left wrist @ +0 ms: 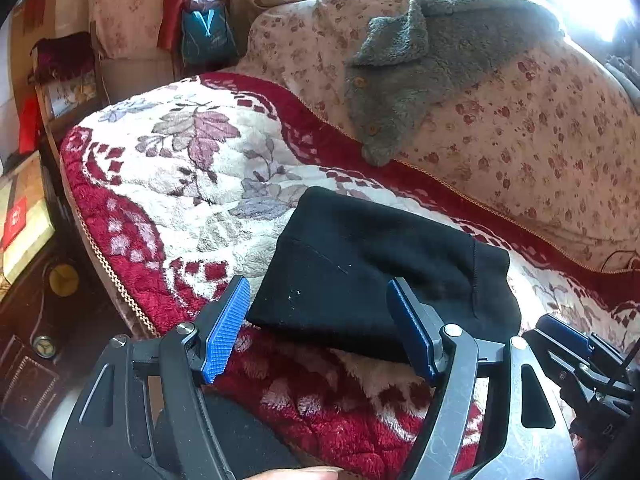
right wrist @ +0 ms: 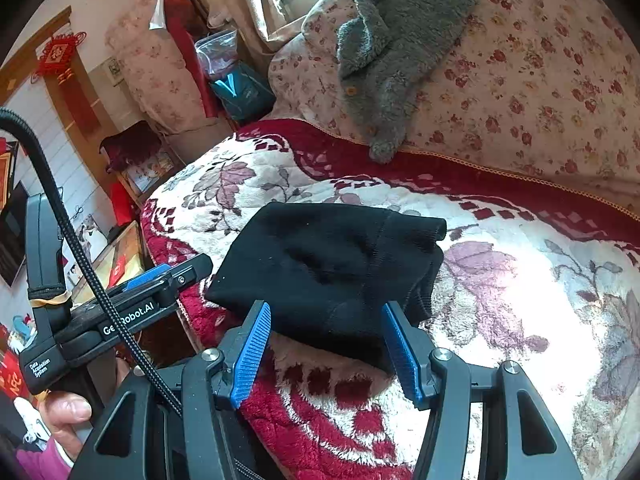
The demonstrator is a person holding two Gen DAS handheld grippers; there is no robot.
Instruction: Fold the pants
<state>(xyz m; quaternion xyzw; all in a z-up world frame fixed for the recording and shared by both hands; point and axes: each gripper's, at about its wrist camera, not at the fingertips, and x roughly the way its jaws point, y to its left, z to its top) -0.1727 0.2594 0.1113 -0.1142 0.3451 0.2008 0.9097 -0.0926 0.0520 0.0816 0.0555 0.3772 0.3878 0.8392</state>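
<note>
Pants (left wrist: 372,276) folded into a compact black bundle on the floral blanket (left wrist: 180,184), soft, light, floppy knit, best pinched at a thick folded edge, left tool (left wrist: 320,328) and right tool (right wrist: 326,350) both gaping, released, gripping nothing, poised just short.

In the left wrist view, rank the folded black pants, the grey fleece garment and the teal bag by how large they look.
1 and 2. Black pants and grey fleece garment: they look alike, and the pants lie nearer the camera, so no ranking.
3. Teal bag, clearly smallest, partly hidden and farthest.
</note>
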